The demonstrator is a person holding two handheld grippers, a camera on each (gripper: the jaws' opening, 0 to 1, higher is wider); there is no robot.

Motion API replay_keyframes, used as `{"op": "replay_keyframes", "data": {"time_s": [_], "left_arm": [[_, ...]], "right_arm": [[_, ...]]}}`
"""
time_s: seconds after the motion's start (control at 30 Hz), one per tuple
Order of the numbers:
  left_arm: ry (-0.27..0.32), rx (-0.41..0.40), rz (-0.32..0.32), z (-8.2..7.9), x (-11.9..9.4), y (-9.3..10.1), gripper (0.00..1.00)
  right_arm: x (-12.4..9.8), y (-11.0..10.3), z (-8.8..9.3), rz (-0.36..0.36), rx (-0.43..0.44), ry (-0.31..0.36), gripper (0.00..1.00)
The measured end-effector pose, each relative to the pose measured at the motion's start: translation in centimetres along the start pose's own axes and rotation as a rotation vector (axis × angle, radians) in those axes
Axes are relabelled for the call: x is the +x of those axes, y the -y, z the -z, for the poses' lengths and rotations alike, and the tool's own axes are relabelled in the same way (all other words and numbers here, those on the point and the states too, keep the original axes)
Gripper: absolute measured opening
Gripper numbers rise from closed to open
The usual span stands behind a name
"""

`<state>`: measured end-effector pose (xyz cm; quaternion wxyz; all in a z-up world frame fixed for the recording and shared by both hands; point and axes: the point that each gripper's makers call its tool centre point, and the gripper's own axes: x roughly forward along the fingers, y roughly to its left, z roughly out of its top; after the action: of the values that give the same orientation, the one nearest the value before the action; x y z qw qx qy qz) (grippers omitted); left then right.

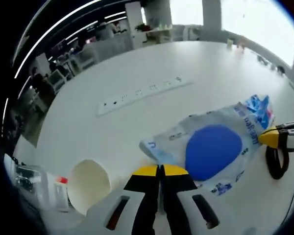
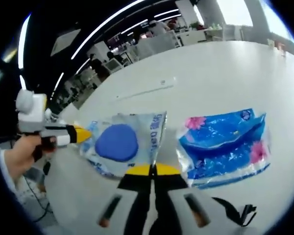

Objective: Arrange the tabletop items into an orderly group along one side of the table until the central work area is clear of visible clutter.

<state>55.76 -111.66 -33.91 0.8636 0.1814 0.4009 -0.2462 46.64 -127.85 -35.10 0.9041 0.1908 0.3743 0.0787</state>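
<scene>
Seemingly bare table (image 1: 137, 63) beyond both pinched claws.

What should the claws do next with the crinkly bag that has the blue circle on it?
Probably slide the clear bag toward the blue packet, so they sit side by side. Both claws, left and right, look shut at its edge, and open table lies between the two.

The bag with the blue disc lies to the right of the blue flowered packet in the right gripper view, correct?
Not quite: in the right gripper view the bag with the blue disc lies to the left of the blue flowered packet, not the right.
</scene>
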Motion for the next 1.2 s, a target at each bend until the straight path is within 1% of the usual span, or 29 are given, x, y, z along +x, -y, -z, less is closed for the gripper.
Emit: {"op": "replay_keyframes", "data": {"time_s": [0.07, 0.13, 0.2, 0.27, 0.4, 0.77, 0.97, 1.03, 1.13, 1.2], "left_arm": [[-0.008, 0.008, -0.003, 0.3, 0.3, 0.0, 0.0], [-0.02, 0.008, -0.008, 0.7, 0.6, 0.0, 0.0], [-0.022, 0.019, -0.017, 0.9, 0.7, 0.0, 0.0], [-0.021, 0.025, -0.018, 1.0, 0.8, 0.0, 0.0], [-0.016, 0.026, -0.023, 1.4, 1.2, -0.1, 0.0], [0.021, 0.036, -0.034, 1.5, 1.6, 0.1, 0.0], [0.027, 0.043, -0.037, 1.4, 1.5, 0.2, 0.0], [0.037, 0.058, -0.034, 1.1, 1.2, 0.3, 0.04], [0.055, 0.056, -0.007, 0.6, 0.6, 0.9, 0.21], [0.07, 0.067, -0.006, 0.2, 0.1, 1.1, 0.26]], "right_arm": [[0.3, 0.2, 0.2, 0.003, -0.011, -0.009, 0.0], [0.8, 0.5, 0.8, 0.007, -0.031, -0.038, 0.0], [0.8, 0.5, 0.8, 0.009, -0.029, -0.034, 0.0], [0.8, 0.6, 0.8, 0.016, -0.056, -0.034, 0.0], [0.9, 0.7, 1.0, 0.022, -0.068, -0.036, 0.0], [1.0, 1.0, 1.2, 0.033, -0.088, -0.039, 0.0], [1.0, 1.2, 1.2, 0.04, -0.092, -0.043, 0.0], [0.7, 1.0, 0.8, 0.043, -0.09, -0.024, 0.0], [0.3, 0.8, 0.1, 0.035, -0.093, 0.017, 0.02], [0.0, 0.5, -0.1, 0.031, -0.107, 0.029, 0.06]]}}
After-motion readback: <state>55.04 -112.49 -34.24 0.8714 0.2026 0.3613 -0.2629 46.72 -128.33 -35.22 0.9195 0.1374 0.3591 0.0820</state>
